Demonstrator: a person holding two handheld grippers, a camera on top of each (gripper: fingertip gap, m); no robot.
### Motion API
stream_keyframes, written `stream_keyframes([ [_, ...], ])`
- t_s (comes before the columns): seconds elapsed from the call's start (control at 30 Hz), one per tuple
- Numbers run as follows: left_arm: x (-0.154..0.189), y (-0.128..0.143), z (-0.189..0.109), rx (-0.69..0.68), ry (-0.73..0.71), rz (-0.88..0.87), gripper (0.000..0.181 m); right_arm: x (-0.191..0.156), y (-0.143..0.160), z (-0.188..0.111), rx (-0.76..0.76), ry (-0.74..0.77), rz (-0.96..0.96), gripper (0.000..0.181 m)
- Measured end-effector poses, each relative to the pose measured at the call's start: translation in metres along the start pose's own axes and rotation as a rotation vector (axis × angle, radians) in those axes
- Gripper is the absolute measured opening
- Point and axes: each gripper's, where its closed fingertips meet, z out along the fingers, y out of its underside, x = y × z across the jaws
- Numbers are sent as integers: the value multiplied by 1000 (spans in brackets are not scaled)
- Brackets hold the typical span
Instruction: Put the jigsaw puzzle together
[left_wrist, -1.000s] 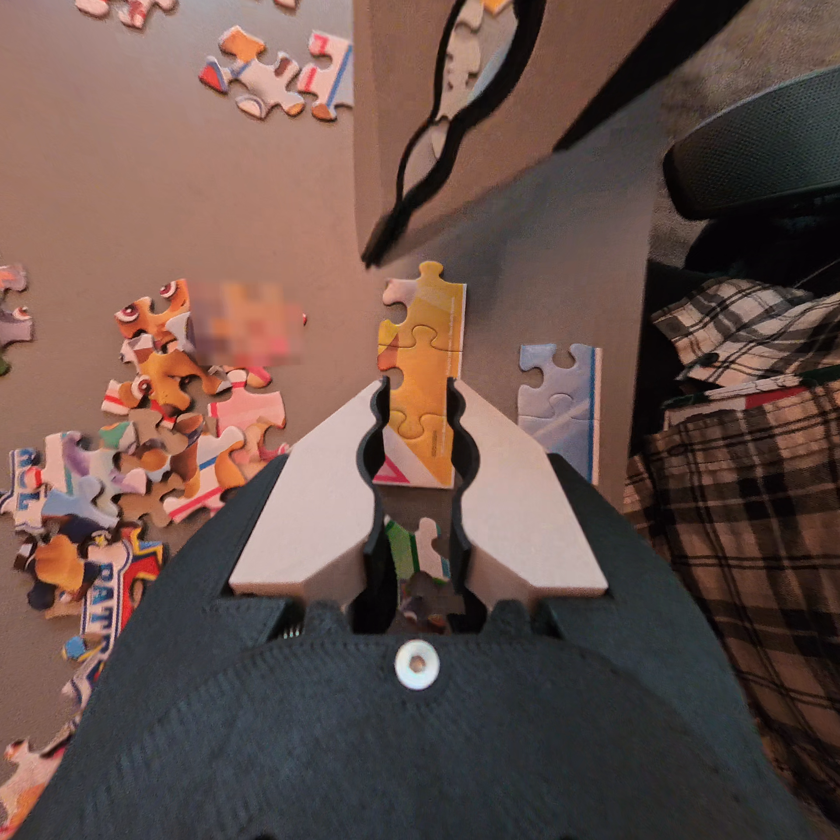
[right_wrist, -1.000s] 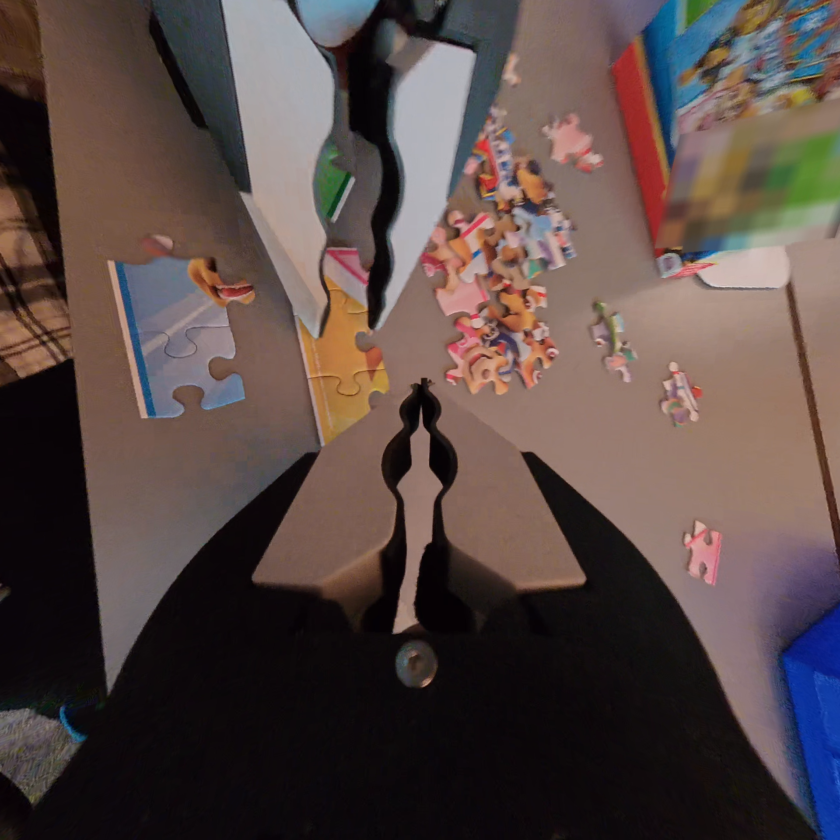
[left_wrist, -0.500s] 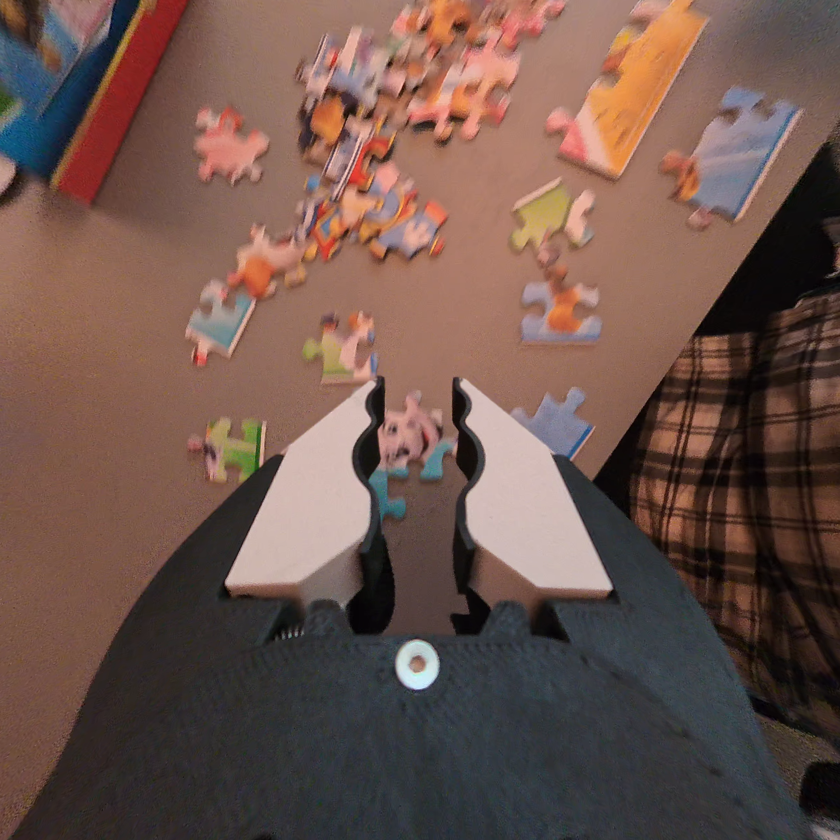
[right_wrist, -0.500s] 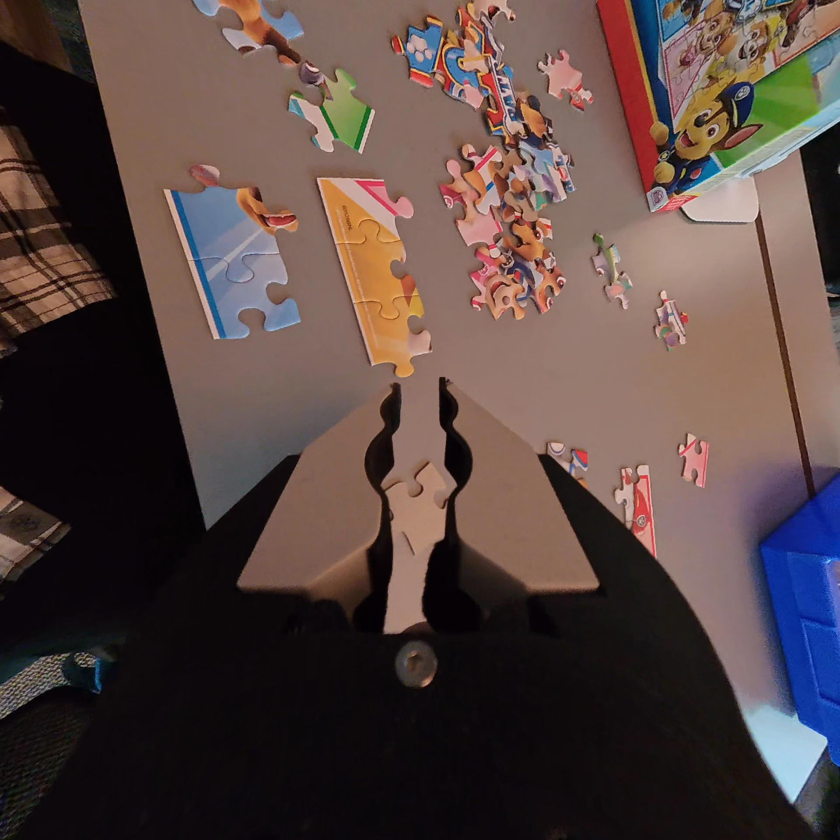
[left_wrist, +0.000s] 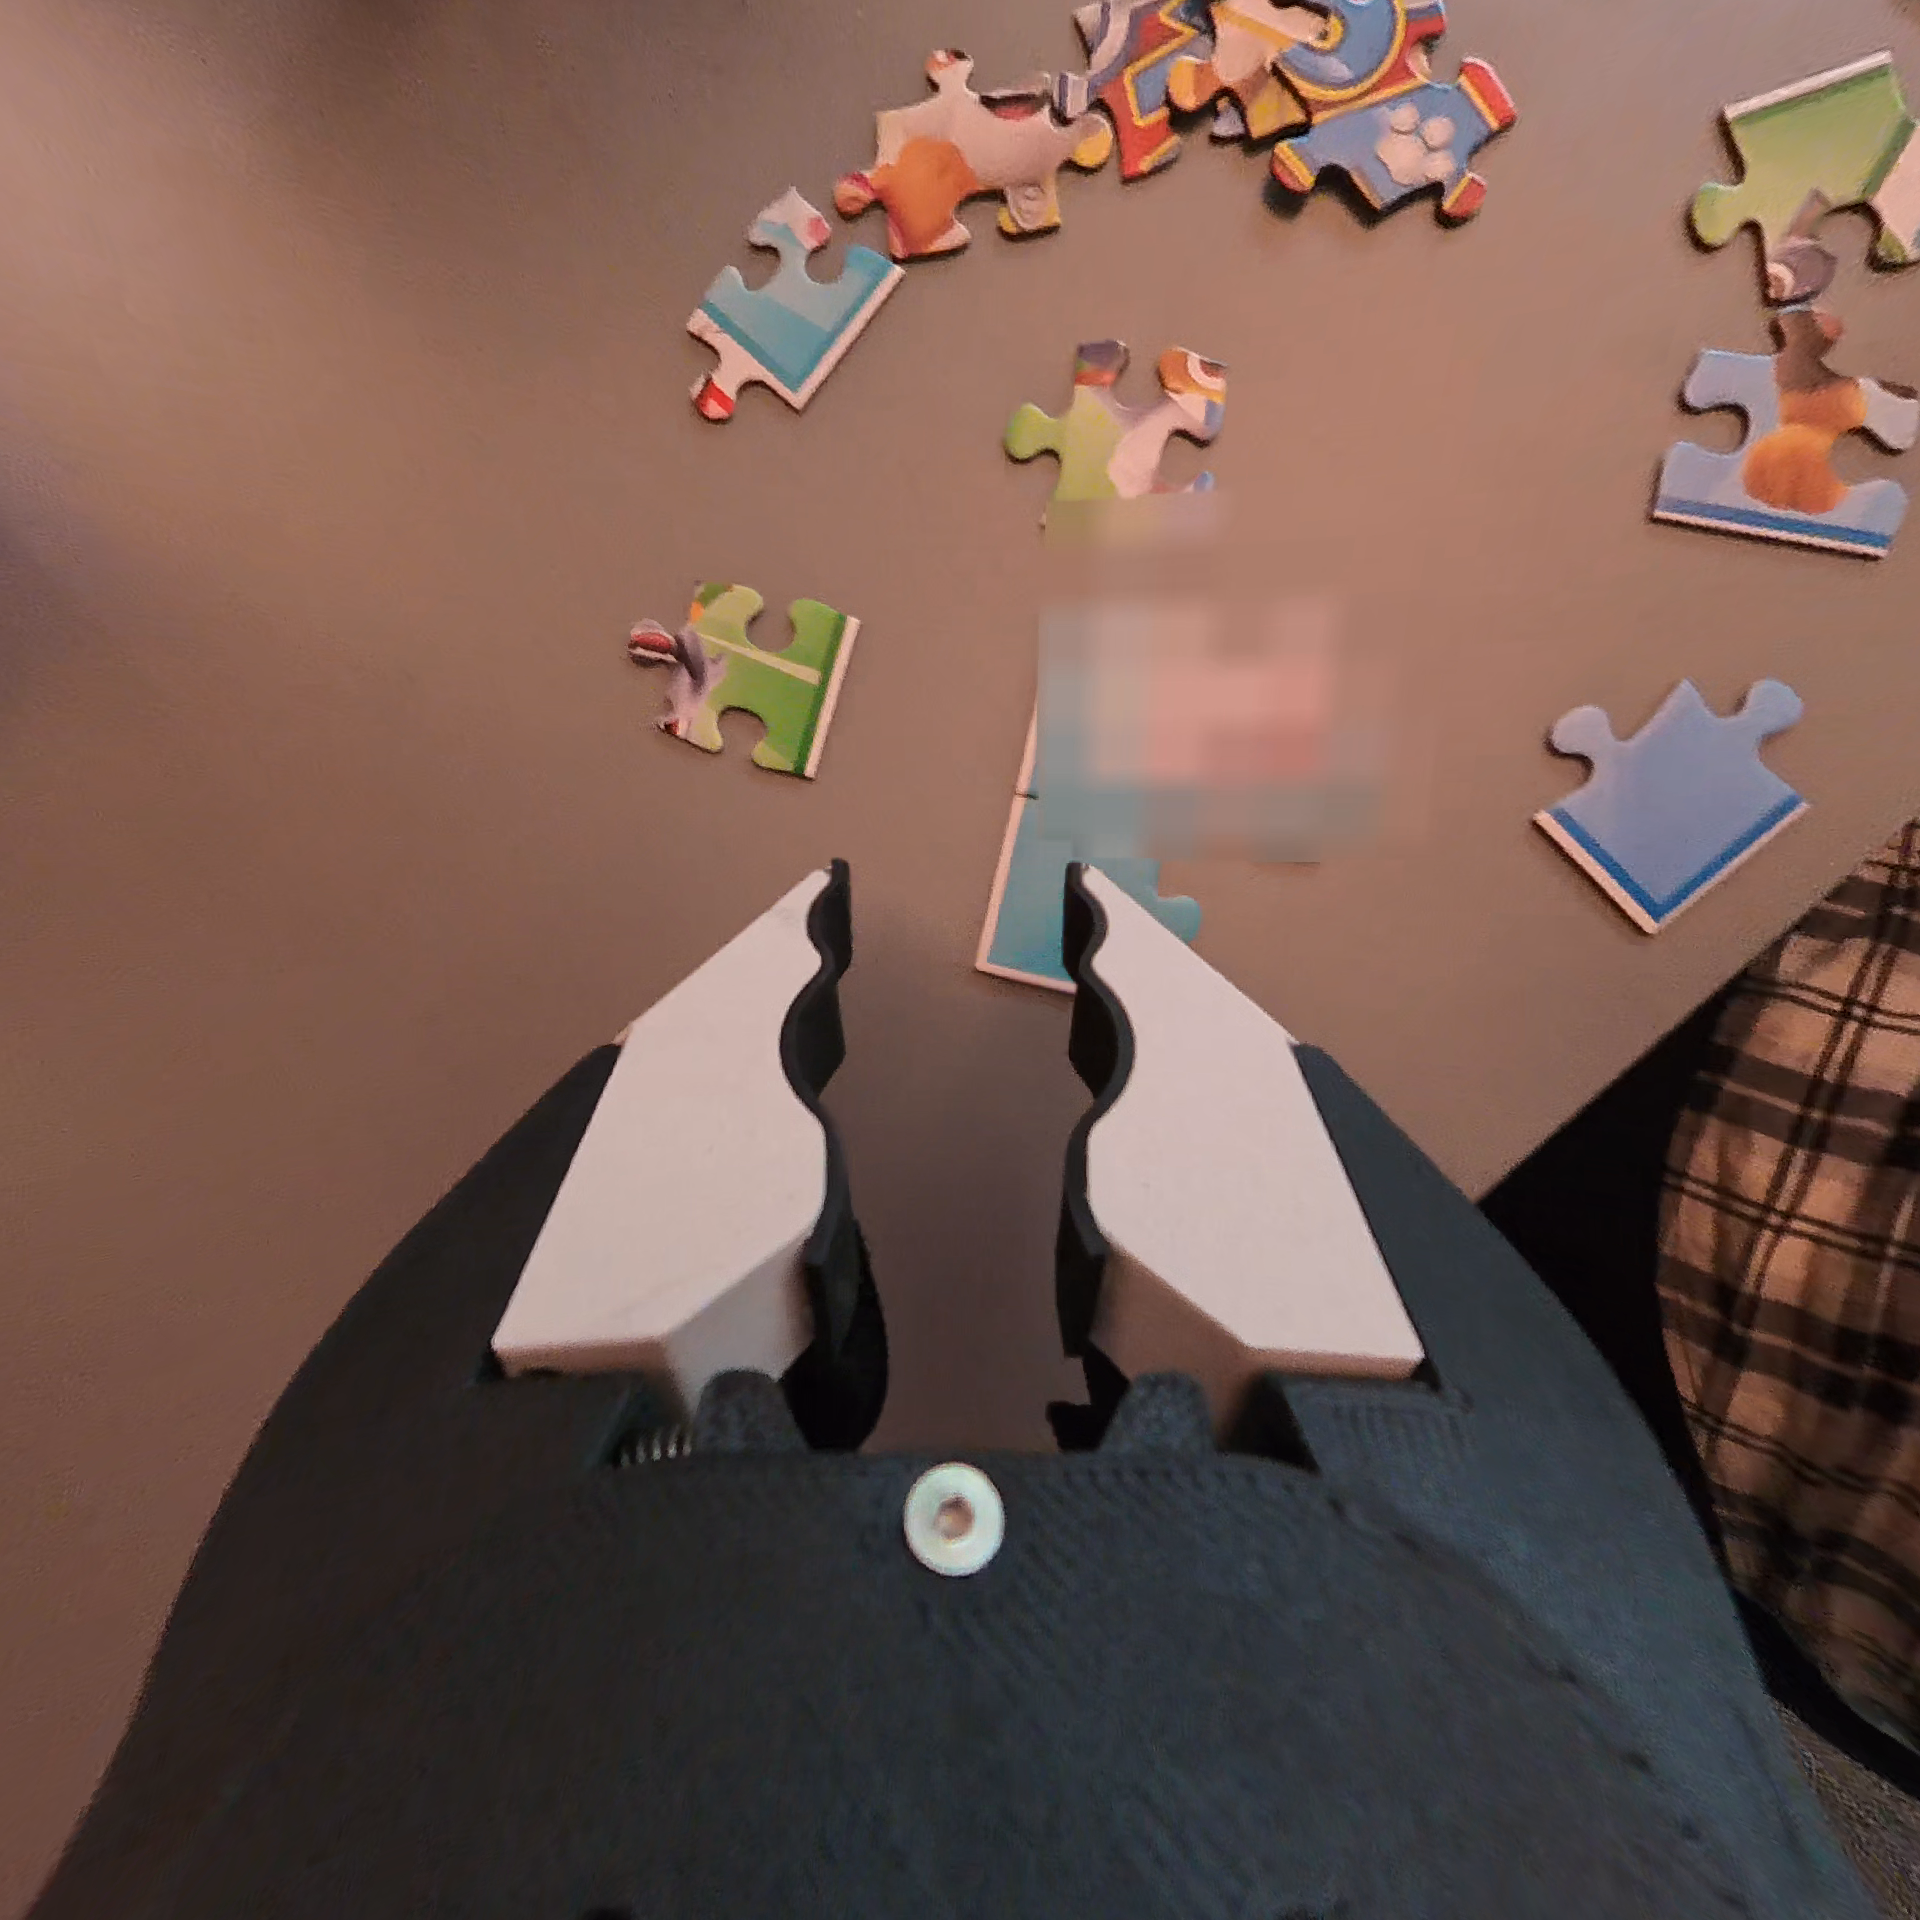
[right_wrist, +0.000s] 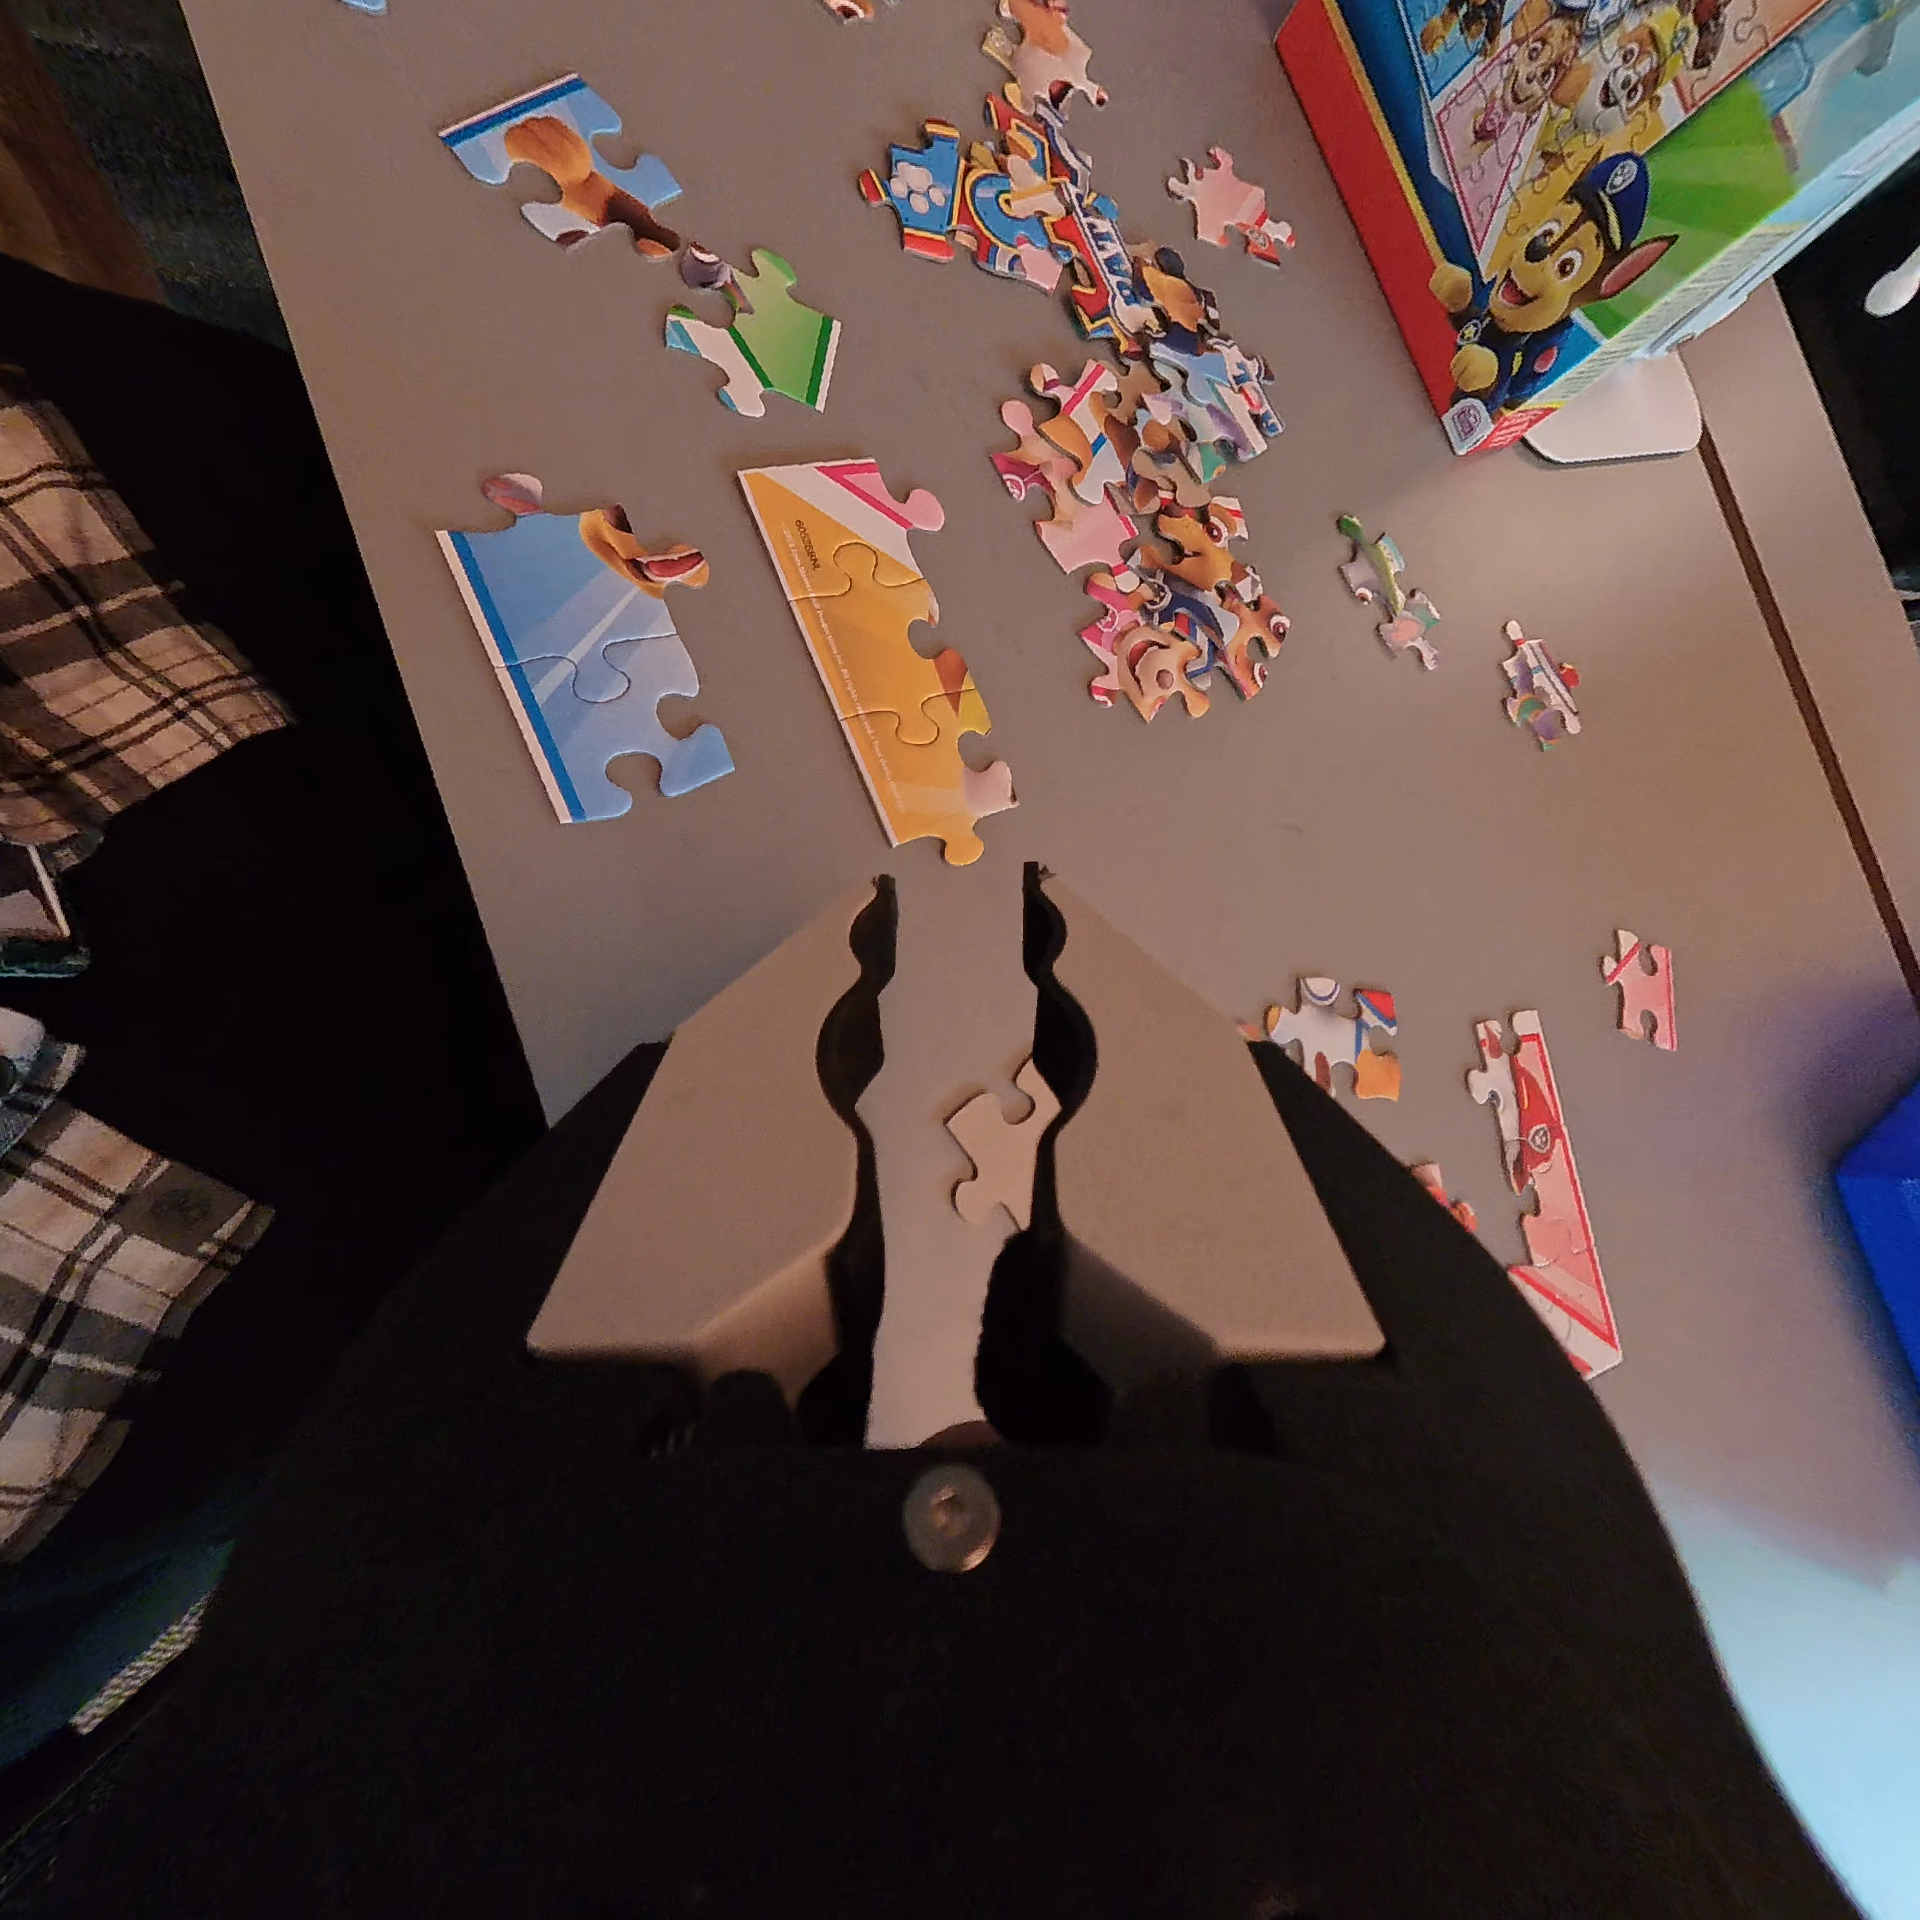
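Left wrist view: my left gripper (left_wrist: 958, 883) hangs with jaws apart and empty over the grey table (left_wrist: 364, 520), a teal edge section (left_wrist: 1023, 914) just beside its right fingertip. My right gripper (right_wrist: 958, 873) is likewise parted, holding nothing, a face-down piece (right_wrist: 992, 1148) lying on the table beneath, the joined yellow strip (right_wrist: 883, 665) just ahead.

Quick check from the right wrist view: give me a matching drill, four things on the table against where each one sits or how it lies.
Things:
1. yellow strip
2. blue section
3. puzzle box
4. pale piece

Places:
A. far right corner
B. between the right tool's open fingers
C. near the table's left edge
D. just ahead of the tool tips

Pairs: 1-D, 2-C, 3-A, 4-B
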Motion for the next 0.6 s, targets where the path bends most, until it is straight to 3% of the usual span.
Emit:
stream_keyframes([
  [0.27,23,-17,7,63,92,34,39,16,17,-1,-32,20,141,35],
  [0.43,68,-50,9,125,171,135,38,24,31,-11,-82,18,187,43],
  [0.6,126,-82,17,159,267,280,39,23,67,-31,-133,-22,323,50],
])
